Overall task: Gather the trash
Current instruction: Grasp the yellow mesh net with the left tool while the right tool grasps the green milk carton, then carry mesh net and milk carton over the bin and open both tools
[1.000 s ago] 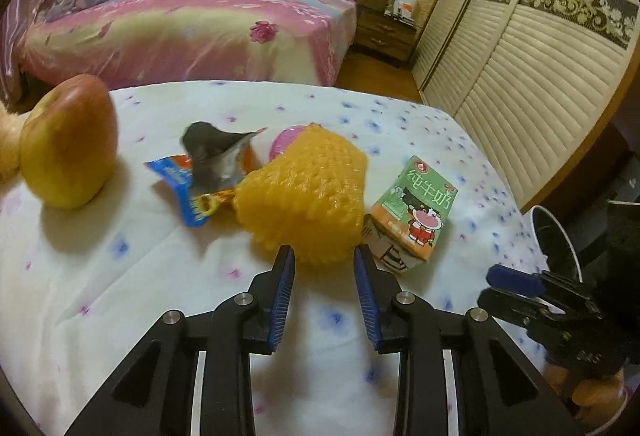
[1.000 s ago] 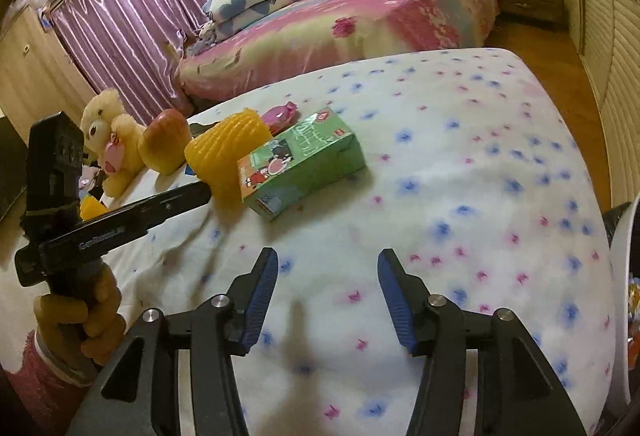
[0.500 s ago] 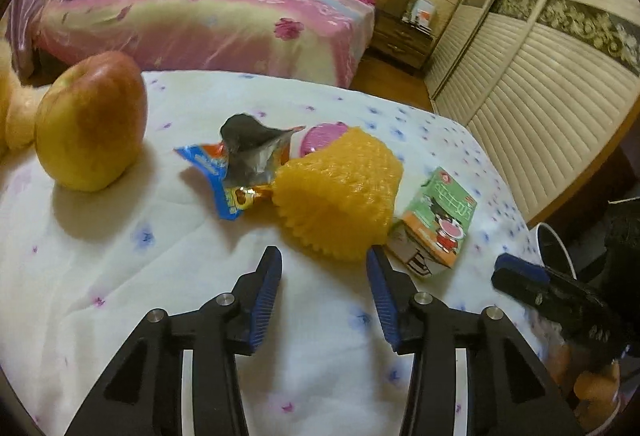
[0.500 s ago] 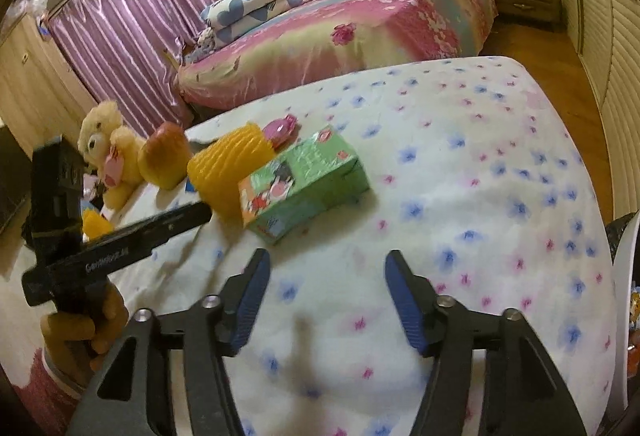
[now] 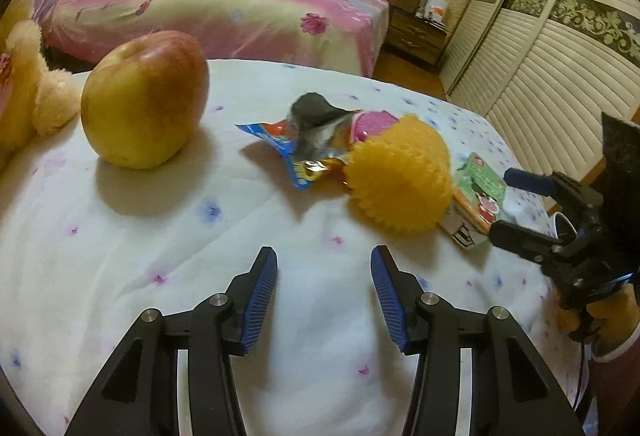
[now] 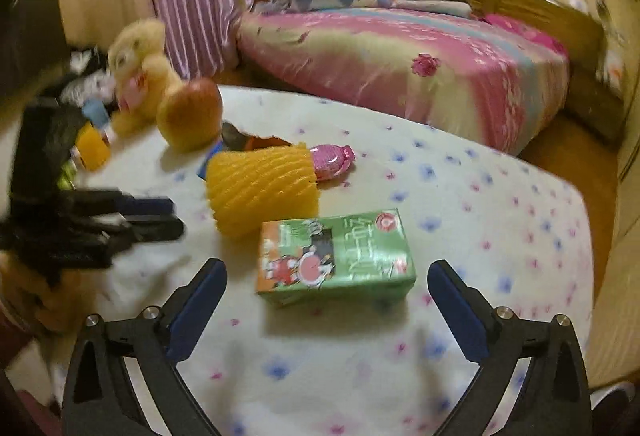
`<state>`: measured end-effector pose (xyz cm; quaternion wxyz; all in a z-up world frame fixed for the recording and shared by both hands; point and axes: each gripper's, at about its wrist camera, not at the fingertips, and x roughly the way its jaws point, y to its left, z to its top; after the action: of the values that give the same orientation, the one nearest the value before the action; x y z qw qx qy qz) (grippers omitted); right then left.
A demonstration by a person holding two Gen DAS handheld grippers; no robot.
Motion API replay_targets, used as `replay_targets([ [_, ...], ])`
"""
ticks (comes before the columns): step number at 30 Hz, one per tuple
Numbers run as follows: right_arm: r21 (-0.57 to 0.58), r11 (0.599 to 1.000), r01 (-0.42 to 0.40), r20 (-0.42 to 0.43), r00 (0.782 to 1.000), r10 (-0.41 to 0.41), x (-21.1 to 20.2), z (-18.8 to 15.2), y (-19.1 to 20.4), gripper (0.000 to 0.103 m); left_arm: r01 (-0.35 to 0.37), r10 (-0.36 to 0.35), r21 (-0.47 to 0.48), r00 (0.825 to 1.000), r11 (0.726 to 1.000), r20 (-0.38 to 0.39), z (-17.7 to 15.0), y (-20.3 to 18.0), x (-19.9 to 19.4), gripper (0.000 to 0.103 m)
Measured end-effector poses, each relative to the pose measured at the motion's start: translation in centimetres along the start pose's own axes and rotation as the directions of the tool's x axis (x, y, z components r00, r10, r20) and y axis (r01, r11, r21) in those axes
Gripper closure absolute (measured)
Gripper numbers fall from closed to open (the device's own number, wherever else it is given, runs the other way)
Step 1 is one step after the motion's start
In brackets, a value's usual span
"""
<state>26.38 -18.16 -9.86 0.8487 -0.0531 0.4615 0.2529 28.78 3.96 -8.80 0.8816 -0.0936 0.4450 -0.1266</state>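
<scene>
A green milk carton (image 6: pixel 336 256) lies on its side on the flowered white cloth (image 6: pixel 460 195). It sits between the wide jaws of my right gripper (image 6: pixel 327 272), which are opening and do not touch it. Just behind it lie a yellow foam fruit net (image 6: pixel 264 183) and a pink wrapper (image 6: pixel 332 157). In the left wrist view the foam net (image 5: pixel 400 171), a torn blue and silver snack wrapper (image 5: pixel 304 143) and the carton (image 5: pixel 478 191) lie ahead of my left gripper (image 5: pixel 324 264). Its jaws are opening with nothing between them. The right gripper (image 5: pixel 516 207) reaches in by the carton.
An apple (image 5: pixel 144 99) stands at the left on the cloth, with a plush bear (image 6: pixel 136 71) beyond it. A white bin rim (image 5: pixel 560 224) shows behind the right gripper, past the table's edge. A bed (image 5: pixel 224 11) and slatted wardrobe doors (image 5: pixel 540 75) fill the background. The blurred left gripper (image 6: pixel 172 215) is left of the net.
My right gripper has swung across to the carton, rolled, and opened wide around it. The left gripper's jaws have widened and it has shifted so the apple sits nearer the middle.
</scene>
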Motion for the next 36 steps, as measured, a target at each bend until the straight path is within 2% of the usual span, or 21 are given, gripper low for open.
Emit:
replay_targets([
  [3, 0.020, 0.999, -0.025, -0.039, 0.999, 0.026, 1.3, -0.1, -0.6, 0.003, -0.004, 0.004, -0.003, 1.000, 1.000, 0.004, 0.7, 0.0, 0.2, 0.054],
  [4, 0.033, 0.999, -0.025, -0.052, 0.998, 0.027, 1.7, -0.2, -0.7, 0.006, -0.004, 0.004, -0.003, 1.000, 1.000, 0.005, 1.0, 0.1, 0.3, 0.054],
  [5, 0.054, 0.998, -0.030, -0.054, 0.998, 0.033, 1.9, -0.5, -1.0, 0.013, -0.001, 0.001, -0.003, 1.000, 1.000, 0.006, 1.3, 0.0, 0.4, 0.054],
  [7, 0.094, 0.995, -0.041, -0.036, 0.998, 0.044, 1.5, -1.1, -1.4, 0.013, 0.006, -0.006, 0.000, 1.000, 1.000, 0.009, 1.7, -0.2, 0.7, 0.054],
  [12, 0.196, 0.978, -0.078, 0.016, 0.997, 0.076, -0.9, -2.7, -2.5, 0.013, 0.029, -0.029, 0.025, 1.000, 0.999, 0.007, 2.7, -1.5, 1.6, 0.054],
  [14, 0.229, 0.971, -0.070, 0.031, 0.997, 0.065, -2.4, -3.7, -2.7, 0.013, 0.031, -0.032, 0.036, 1.000, 0.999, 0.002, 2.9, -2.3, 2.1, 0.054],
  [17, 0.290, 0.955, -0.062, 0.054, 0.997, 0.048, -4.5, -5.4, -3.1, 0.013, 0.072, -0.072, 0.038, 0.997, 0.997, -0.010, 3.0, -3.6, 2.5, 0.054],
  [21, 0.368, 0.929, -0.029, 0.075, 0.997, 0.002, -7.1, -8.0, -3.7, 0.013, 0.087, -0.088, 0.071, 0.996, 0.994, 0.005, 2.1, -5.5, 2.2, 0.047],
  [23, 0.394, 0.919, -0.019, 0.084, 0.996, -0.015, -8.0, -8.9, -4.1, 0.013, 0.077, -0.077, 0.083, 0.997, 0.994, 0.003, 1.9, -6.1, 2.6, 0.047],
  [26, 0.424, 0.906, -0.012, 0.091, 0.995, -0.029, -9.2, -10.4, -4.4, 0.013, 0.016, -0.016, 0.062, 1.000, 0.998, 0.009, 2.1, -6.4, 3.6, 0.047],
  [31, 0.454, 0.891, 0.000, 0.095, 0.994, -0.048, -10.5, -12.0, -4.6, 0.013, -0.022, 0.022, 0.036, 1.000, 0.999, 0.010, 2.1, -6.3, 4.9, 0.047],
  [32, 0.458, 0.889, -0.002, 0.099, 0.994, -0.049, -10.8, -12.3, -4.6, 0.013, -0.025, 0.025, 0.037, 1.000, 0.999, 0.008, 2.0, -6.4, 5.1, 0.048],
  [34, 0.465, 0.885, -0.002, 0.108, 0.993, -0.054, -11.3, -12.7, -4.5, 0.013, -0.015, 0.015, 0.040, 1.000, 0.999, 0.021, 1.9, -6.7, 5.3, 0.073],
  [36, 0.466, 0.885, -0.005, 0.114, 0.992, -0.055, -11.7, -12.9, -4.4, 0.013, 0.003, -0.004, 0.051, 1.000, 0.999, 0.024, 1.9, -7.4, 5.7, 0.082],
])
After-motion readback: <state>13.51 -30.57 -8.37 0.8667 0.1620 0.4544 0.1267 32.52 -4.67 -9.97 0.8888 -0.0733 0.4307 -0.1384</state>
